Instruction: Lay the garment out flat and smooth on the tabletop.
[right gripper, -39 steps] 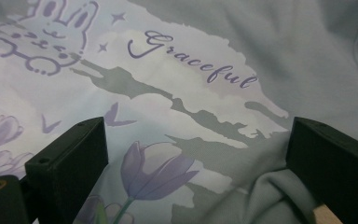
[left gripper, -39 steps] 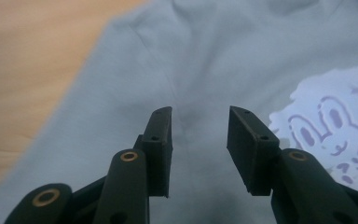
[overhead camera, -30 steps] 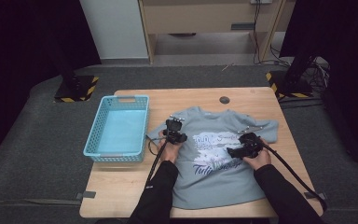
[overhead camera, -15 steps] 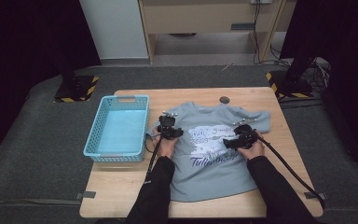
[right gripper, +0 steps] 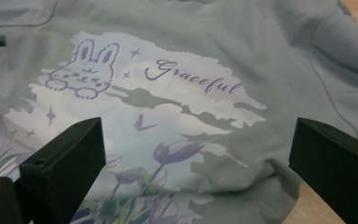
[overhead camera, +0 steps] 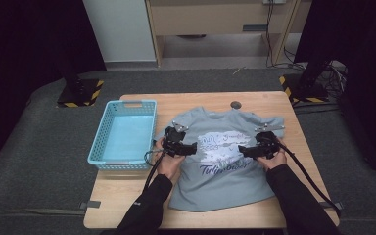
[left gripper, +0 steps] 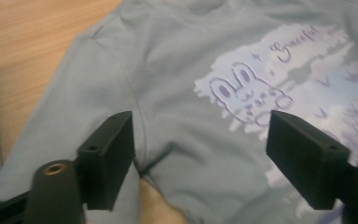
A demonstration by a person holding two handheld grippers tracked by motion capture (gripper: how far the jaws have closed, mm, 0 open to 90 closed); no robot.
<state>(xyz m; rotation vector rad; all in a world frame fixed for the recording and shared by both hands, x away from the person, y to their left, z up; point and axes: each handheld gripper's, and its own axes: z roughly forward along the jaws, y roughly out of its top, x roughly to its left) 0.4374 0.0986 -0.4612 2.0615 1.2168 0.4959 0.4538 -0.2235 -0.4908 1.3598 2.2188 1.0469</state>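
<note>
Your left gripper [overhead camera: 194,148], whose fingers have just been opening, and your right gripper [overhead camera: 241,151] both hover with spread fingers, pinching nothing, over the grey T-shirt [overhead camera: 225,171] spread flat across the table [overhead camera: 127,196].

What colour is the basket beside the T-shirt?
Light blue basket, clearest in the high view.
</note>
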